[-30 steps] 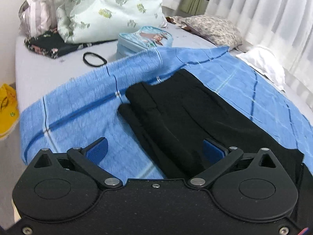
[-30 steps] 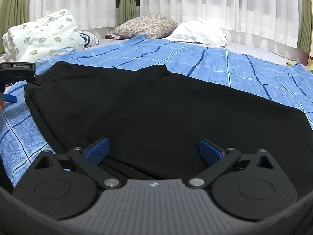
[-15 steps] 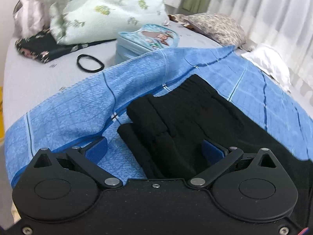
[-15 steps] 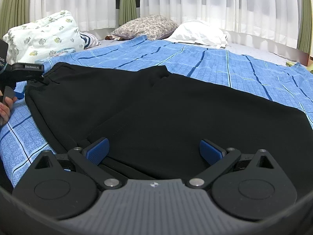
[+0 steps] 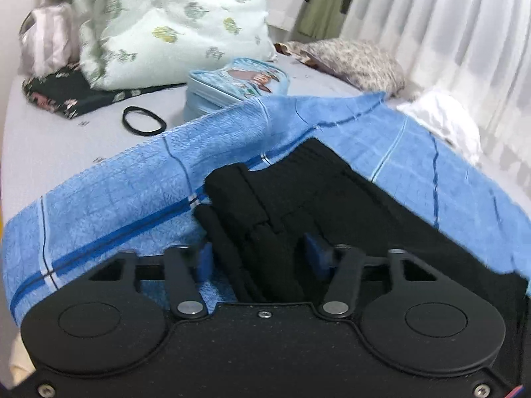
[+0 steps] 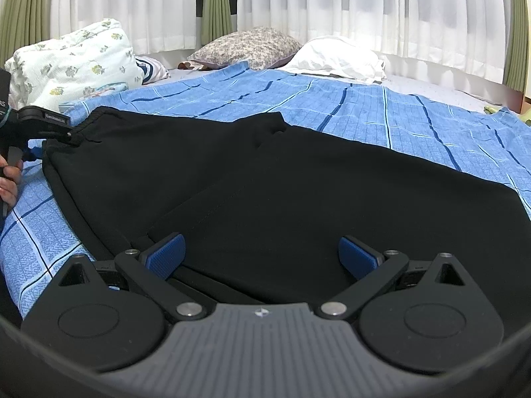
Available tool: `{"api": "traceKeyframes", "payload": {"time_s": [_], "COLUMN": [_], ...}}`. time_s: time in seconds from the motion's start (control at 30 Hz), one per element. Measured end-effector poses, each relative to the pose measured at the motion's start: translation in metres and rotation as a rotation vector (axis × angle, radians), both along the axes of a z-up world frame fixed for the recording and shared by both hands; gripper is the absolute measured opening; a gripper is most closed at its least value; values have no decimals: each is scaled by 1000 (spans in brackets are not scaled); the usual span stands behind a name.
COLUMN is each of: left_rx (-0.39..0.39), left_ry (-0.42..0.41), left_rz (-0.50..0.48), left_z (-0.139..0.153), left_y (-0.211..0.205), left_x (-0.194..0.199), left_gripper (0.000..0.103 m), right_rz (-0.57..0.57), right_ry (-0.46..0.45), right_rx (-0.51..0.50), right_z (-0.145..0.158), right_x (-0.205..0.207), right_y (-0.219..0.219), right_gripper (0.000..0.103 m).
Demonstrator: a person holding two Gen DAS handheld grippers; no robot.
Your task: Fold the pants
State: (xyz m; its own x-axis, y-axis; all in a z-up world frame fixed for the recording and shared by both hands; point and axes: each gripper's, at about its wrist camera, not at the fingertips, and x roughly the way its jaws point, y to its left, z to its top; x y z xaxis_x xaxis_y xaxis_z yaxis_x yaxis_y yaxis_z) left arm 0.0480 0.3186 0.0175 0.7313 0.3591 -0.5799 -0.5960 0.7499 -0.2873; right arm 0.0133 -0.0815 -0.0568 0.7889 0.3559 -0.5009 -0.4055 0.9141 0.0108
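Half-hidden pants [image 5: 332, 205] between left tongs [image 5: 260, 258]

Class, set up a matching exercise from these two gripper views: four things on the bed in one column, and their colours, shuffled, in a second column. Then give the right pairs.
Things:
1. pants
2. blanket
3. hair band
4. plain pillow

Colours:
A. white
B. blue with dark stripes
C. solid black cloth
D. thin black loop on the grey sheet

Pairs: 1-C, 2-B, 3-D, 4-A
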Motion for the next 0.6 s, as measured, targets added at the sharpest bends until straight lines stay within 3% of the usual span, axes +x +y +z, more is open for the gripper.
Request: {"api": "traceKeyframes", "payload": {"time_s": [0.03, 0.13, 0.27, 0.4, 0.53, 0.6], "left_rx": [-17, 20, 182, 223, 292, 289], "left_ry": [-12, -20, -53, -143, -210, -235], "left_rz": [8, -10, -110, -250, -425, -520], "left_z": [2, 13, 39, 71, 99, 108], "left_y": [1, -6, -43, -92, -160, -196], "left_x": [-3, -6, -6, -7, -6, -4], "left_gripper": [27, 15, 13, 12, 12, 13], "right_rz": [0, -2, 7, 23, -86, -144], "right_ry": [-1, -3, 6, 35, 44, 45], "right_rx": [0, 3, 27, 140, 253, 312], "right_z": [0, -1, 4, 23, 39, 46], "right_x": [0, 0, -1, -3, -9, -10], "right_y": [0, 0, -3, -27, -78, -107], "right_gripper": [103, 103, 103, 103, 103, 103]}}
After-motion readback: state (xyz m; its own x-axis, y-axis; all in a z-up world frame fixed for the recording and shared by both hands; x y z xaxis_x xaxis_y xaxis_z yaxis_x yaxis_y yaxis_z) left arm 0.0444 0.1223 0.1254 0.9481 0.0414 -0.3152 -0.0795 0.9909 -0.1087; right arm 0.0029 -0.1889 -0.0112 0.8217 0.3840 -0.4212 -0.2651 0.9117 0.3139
